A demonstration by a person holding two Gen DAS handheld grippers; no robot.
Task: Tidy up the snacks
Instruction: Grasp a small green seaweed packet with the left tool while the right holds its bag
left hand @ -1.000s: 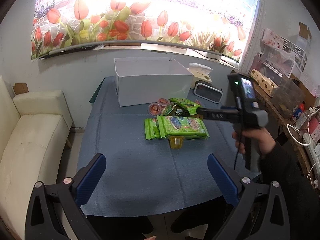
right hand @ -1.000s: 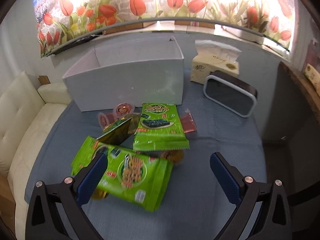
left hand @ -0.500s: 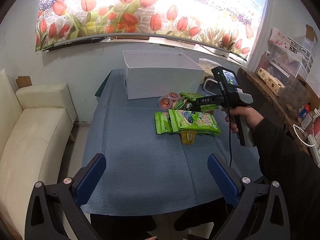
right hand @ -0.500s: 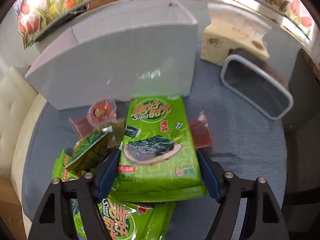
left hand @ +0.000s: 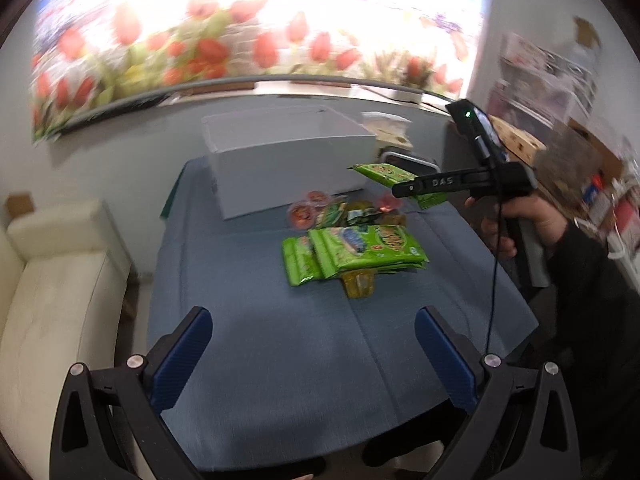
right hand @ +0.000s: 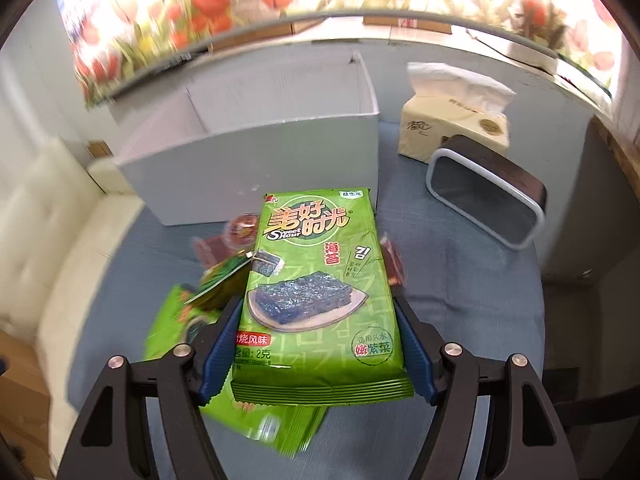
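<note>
My right gripper (right hand: 318,344) is shut on a green seaweed snack pack (right hand: 316,292) and holds it above the blue tablecloth, in front of the white box (right hand: 256,164). From the left wrist view the right gripper (left hand: 404,190) carries the seaweed pack (left hand: 394,178) beside the white box (left hand: 288,164). More green packs (left hand: 352,250), red jelly cups (left hand: 306,210) and small dark-green packets lie in a pile on the table. My left gripper (left hand: 314,334) is open and empty over the near part of the table.
A tissue box (right hand: 456,128) and a dark rectangular container with a grey rim (right hand: 484,204) stand right of the white box. A cream sofa (left hand: 52,280) is left of the table. Shelves with clutter line the right wall (left hand: 560,128).
My right gripper closed on the seaweed pack and lifted it off the pile toward the white box. My left gripper stayed open and shifted slightly.
</note>
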